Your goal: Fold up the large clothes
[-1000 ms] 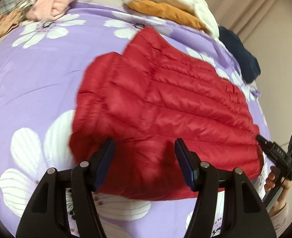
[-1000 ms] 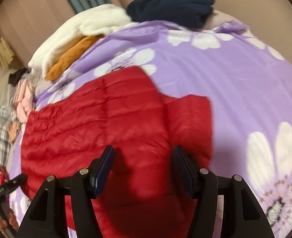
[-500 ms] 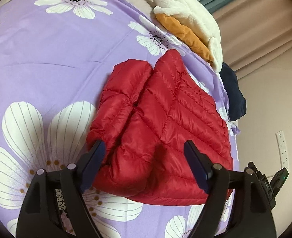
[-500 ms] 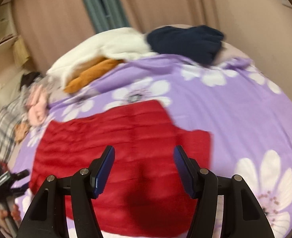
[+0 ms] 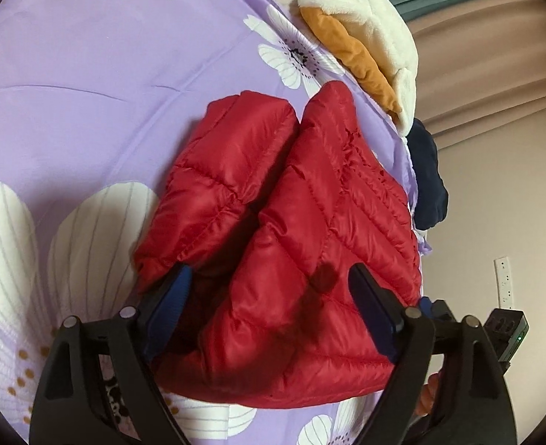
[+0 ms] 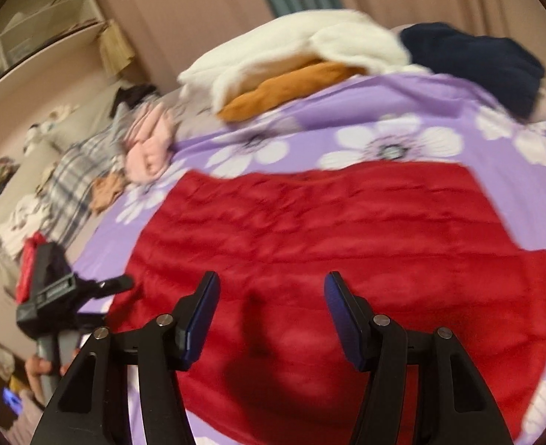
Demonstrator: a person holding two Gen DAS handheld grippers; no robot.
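Beige curtains [image 6: 206, 3], pale shelving [image 6: 32, 26], wall socket strip [image 5: 505, 282].

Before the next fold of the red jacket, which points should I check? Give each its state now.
1. Left gripper open: ok; its jaws have just been opening.
2. Right gripper open, holding nothing: ok.
3. Red jacket lying on the purple bedspread: ok.
4. Sleeve folded flat: not ok, it bulges.
5. Jacket apart from the white and orange pile: ok.
6. Left pads touching fabric: cannot tell.
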